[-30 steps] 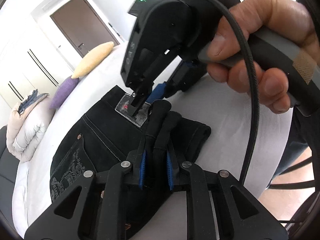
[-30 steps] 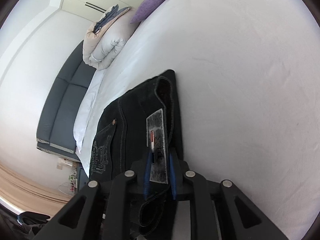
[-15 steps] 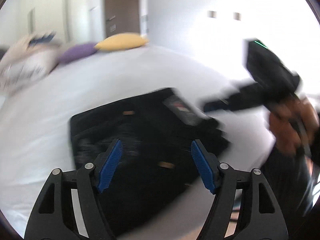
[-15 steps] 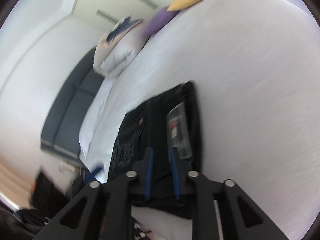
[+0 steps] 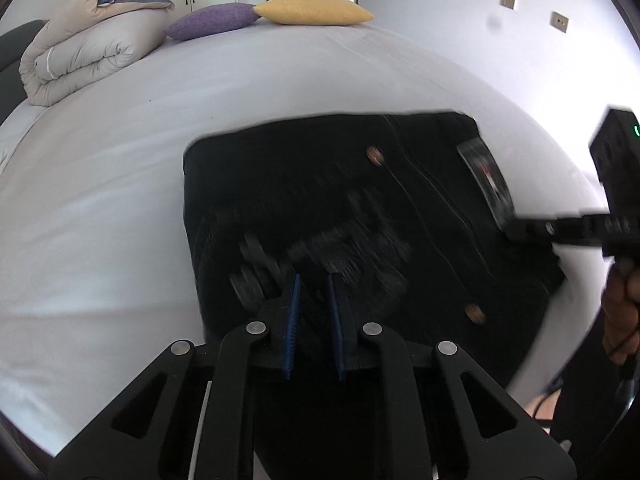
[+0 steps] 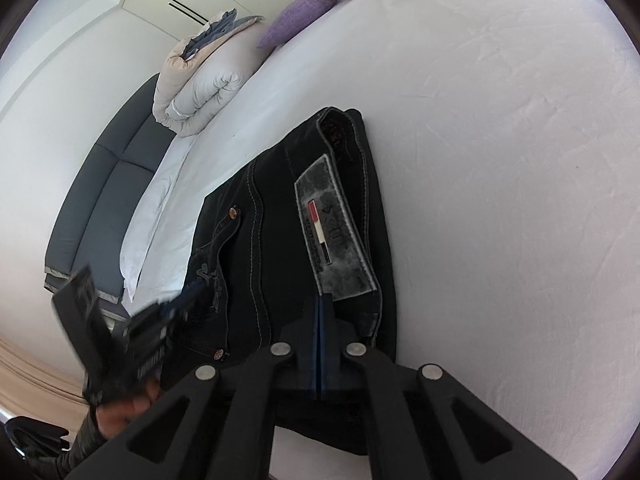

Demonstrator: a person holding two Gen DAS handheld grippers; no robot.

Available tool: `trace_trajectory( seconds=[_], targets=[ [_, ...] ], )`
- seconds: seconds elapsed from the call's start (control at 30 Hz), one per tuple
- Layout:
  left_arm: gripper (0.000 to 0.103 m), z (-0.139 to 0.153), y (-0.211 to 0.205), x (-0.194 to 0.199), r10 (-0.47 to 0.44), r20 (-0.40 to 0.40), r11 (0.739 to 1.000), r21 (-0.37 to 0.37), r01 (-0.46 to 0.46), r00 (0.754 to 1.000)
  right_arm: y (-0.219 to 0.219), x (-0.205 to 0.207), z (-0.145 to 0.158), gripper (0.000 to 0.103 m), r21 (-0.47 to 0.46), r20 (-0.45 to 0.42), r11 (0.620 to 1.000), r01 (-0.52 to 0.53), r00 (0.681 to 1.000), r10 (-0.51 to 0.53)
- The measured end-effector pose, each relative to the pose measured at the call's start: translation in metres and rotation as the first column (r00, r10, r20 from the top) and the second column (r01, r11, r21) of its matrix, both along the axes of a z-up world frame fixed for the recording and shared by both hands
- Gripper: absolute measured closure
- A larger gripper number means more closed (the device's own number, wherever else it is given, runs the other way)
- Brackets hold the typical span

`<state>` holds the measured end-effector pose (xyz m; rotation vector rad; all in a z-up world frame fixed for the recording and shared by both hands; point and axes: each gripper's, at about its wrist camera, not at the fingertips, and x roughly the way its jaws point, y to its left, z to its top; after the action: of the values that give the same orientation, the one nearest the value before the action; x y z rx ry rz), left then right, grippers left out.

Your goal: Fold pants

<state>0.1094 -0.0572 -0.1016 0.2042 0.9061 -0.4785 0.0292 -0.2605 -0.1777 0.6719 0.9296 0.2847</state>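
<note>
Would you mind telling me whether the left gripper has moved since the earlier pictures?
Yes. The left gripper has swung away from the grey waistband label towards the pants' opposite side, its jaws just closing.

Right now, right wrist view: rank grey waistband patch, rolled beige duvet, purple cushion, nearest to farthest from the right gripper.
1. Grey waistband patch on the black folded jeans, just ahead of the right gripper.
2. Rolled beige duvet, upper left.
3. Purple cushion, top, beyond the duvet.

Bright even daylight, soft shadows, strong fisheye bending and dark vignette at edges, motion blur on black pants (image 5: pixel 360 220)
</note>
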Motion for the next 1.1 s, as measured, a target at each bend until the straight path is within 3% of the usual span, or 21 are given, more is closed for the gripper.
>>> trace_trajectory(
  seconds=[0.17,0.37,0.53,0.73,0.83,0.87,0.9,0.97,1.03,1.1],
  targets=[
    [0.089,-0.007,-0.006,-0.026,-0.003,0.01,1.0,0.011,0.003,1.0,0.004,-0.024,0.011,0.102,-0.044,0.02,0.999,0.01,1.0,-0.009],
    [0.089,-0.003,-0.016,-0.06,0.009,0.026,1.0,0.027,-0.01,1.0,0.017,-0.057,0.021,0.077,-0.099,0.081,0.995,-0.011,0.996,0.019],
    [0.089,0.0,-0.016,-0.065,0.007,0.02,1.0,0.018,-0.008,1.0,0.013,-0.062,0.004,0.079,-0.069,0.099,0.998,-0.001,0.995,0.008],
    [0.089,0.004,-0.014,-0.068,0.018,0.02,1.0,0.005,-0.018,1.0,0.012,-0.066,0.007,0.078,-0.074,0.108,0.997,-0.004,0.994,0.012],
    [0.089,0.017,0.004,-0.071,0.048,-0.001,0.994,-0.096,-0.048,0.999,0.004,-0.071,0.017,0.058,-0.026,0.136,1.0,0.003,0.991,0.0],
    [0.089,0.022,0.014,-0.073,0.063,-0.005,0.988,-0.143,-0.063,0.998,-0.001,-0.072,0.022,0.045,-0.025,0.149,0.999,0.022,0.989,-0.018],
    [0.088,0.027,0.024,-0.074,0.082,-0.007,0.98,-0.183,-0.082,0.997,-0.006,-0.072,0.026,0.038,-0.026,0.163,0.999,0.039,0.986,-0.034],
    [0.079,0.031,0.043,-0.069,0.122,-0.032,0.963,-0.236,-0.126,0.992,-0.017,-0.067,0.032,0.037,-0.015,0.181,0.999,0.053,0.982,-0.049],
    [0.025,0.026,0.059,-0.055,0.152,-0.093,0.943,-0.286,-0.173,0.984,-0.027,-0.056,0.032,0.036,0.007,0.163,0.998,0.055,0.985,-0.055],
    [0.021,0.02,0.072,-0.045,0.173,-0.139,0.912,-0.352,-0.212,0.975,-0.036,-0.039,0.026,0.036,0.026,0.11,0.998,0.054,0.992,-0.056]
  ],
)
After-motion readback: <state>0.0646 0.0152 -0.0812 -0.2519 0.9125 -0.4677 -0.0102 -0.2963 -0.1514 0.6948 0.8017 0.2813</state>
